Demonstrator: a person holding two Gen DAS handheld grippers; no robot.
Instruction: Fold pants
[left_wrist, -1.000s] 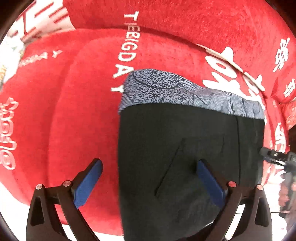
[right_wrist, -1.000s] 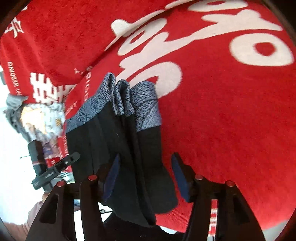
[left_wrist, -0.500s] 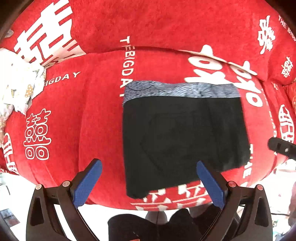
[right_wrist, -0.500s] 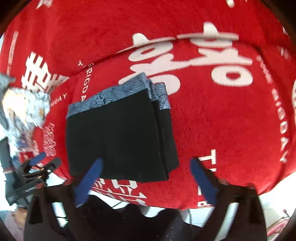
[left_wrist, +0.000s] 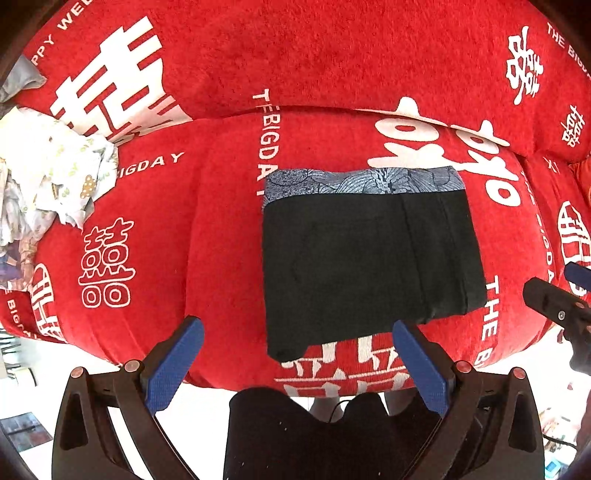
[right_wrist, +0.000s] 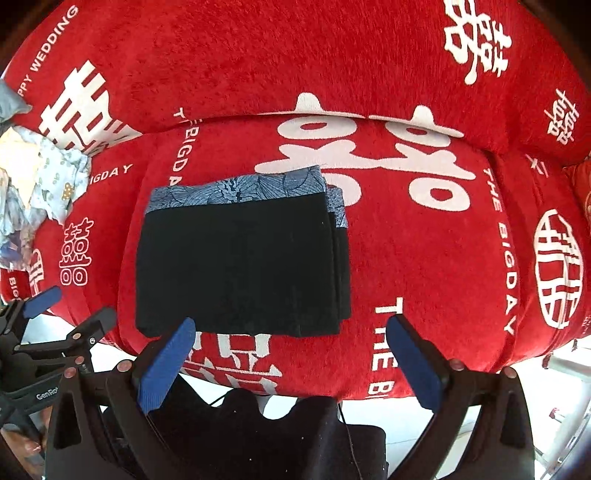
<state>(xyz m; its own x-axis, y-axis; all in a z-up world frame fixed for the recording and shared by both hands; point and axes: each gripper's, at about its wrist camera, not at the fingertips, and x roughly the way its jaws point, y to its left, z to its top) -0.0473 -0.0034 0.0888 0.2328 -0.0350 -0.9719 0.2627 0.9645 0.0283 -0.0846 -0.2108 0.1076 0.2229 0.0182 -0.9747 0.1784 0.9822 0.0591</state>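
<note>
Now that right gripper (right_wrist: 291, 354) has just opened w/ nothing between jaws and both have lifted clear, left gripper (left_wrist: 295, 360) also released; pants (left_wrist: 369, 254) lie folded flat on red sofa cover (left_wrist: 177, 229), so fold looks done.

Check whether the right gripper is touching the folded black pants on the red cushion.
Apart. The right wrist view shows the right gripper open, its blue pads empty, with the folded black pants lying flat on the red cushion beyond them.
</note>
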